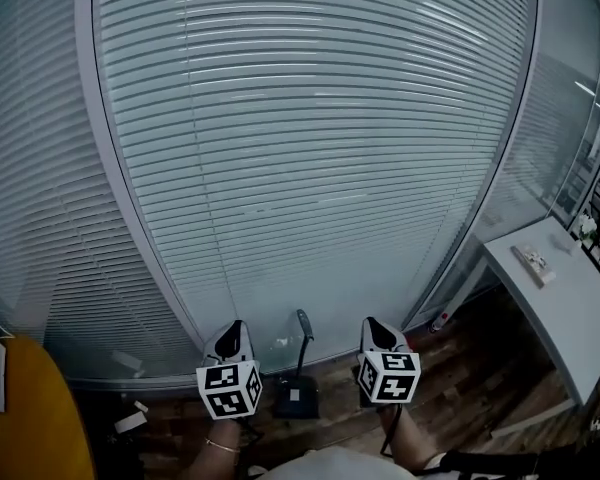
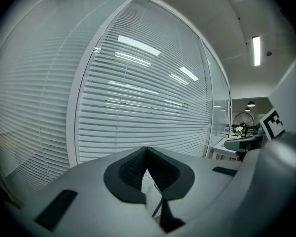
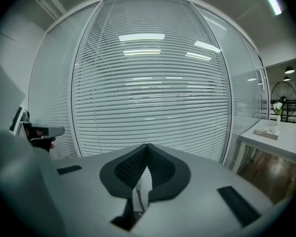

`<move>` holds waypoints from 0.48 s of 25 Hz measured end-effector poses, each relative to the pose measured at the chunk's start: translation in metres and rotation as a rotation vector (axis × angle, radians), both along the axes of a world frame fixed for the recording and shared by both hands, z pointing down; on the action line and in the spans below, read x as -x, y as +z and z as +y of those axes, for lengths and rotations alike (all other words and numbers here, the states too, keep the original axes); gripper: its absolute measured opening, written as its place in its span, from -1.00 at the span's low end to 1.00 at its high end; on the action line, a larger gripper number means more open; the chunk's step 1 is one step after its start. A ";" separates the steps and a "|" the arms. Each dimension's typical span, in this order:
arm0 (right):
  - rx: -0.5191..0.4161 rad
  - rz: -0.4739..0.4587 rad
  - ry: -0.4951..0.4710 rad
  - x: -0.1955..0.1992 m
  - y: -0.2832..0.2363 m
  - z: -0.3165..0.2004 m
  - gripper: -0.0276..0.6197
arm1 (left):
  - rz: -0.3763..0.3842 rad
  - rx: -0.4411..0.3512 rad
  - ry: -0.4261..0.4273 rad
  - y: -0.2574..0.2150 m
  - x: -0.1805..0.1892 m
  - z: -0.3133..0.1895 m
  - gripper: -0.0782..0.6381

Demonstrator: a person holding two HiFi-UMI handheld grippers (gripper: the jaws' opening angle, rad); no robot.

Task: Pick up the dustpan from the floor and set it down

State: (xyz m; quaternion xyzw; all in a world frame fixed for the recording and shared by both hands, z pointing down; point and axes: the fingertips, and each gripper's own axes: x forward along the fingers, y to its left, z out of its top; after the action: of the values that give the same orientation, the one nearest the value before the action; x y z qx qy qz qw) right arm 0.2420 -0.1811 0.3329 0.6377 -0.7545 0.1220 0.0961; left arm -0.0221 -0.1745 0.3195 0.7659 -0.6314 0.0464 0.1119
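The dark dustpan [image 1: 295,398] stands on the wooden floor by the glass wall, its long handle [image 1: 303,330] upright. In the head view it lies between my two grippers and lower than both, touched by neither. My left gripper [image 1: 235,326] is to its left and my right gripper [image 1: 372,324] to its right, both pointing at the blinds. The left gripper [image 2: 147,149] is shut, pads meeting at the tip with nothing between them. The right gripper [image 3: 147,146] is shut the same way, empty. A thin part of the dustpan's handle [image 2: 158,206] shows below the left pads.
A glass wall with white blinds [image 1: 310,148] fills the space ahead. A white table [image 1: 570,313] stands at the right with a small object [image 1: 533,263] on it. A yellow shape [image 1: 40,418] sits at the lower left, and a small white item [image 1: 130,420] lies on the floor.
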 end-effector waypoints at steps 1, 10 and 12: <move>0.004 0.002 -0.002 0.000 0.001 0.000 -0.82 | -0.001 0.003 0.001 0.001 -0.001 0.000 -0.73; 0.028 0.012 -0.025 0.001 0.008 0.005 -0.82 | -0.010 0.012 0.017 0.004 -0.009 0.003 -0.73; 0.029 0.011 -0.027 0.003 0.009 0.005 -0.82 | -0.012 0.016 0.020 0.005 -0.009 0.004 -0.73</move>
State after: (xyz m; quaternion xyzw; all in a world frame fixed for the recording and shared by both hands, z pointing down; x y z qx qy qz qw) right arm 0.2395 -0.1762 0.3416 0.6265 -0.7608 0.1278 0.1111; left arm -0.0126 -0.1705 0.3244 0.7709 -0.6241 0.0572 0.1136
